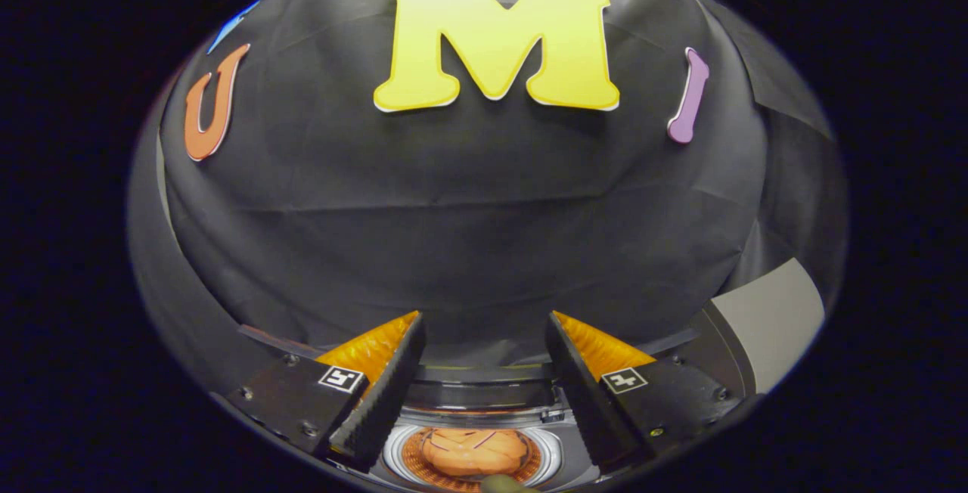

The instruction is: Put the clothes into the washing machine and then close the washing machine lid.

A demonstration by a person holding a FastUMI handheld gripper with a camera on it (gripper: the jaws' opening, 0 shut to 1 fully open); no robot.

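Now | gripper (484, 342) fingers spread wide, gripping nothing, open room between | washing machine (473, 402) round drum opening lies below, between them | crumpled orange clothes (473, 451) inside ringed rim

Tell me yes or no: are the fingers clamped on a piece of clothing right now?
No. The gripper has its fingers spread apart with nothing between them, while the orange garment lies below in the washing machine drum.

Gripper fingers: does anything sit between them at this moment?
No. In the gripper view the fingers stand open with nothing held. Through the gap, below them, shows the washing machine's round opening with an orange garment inside.
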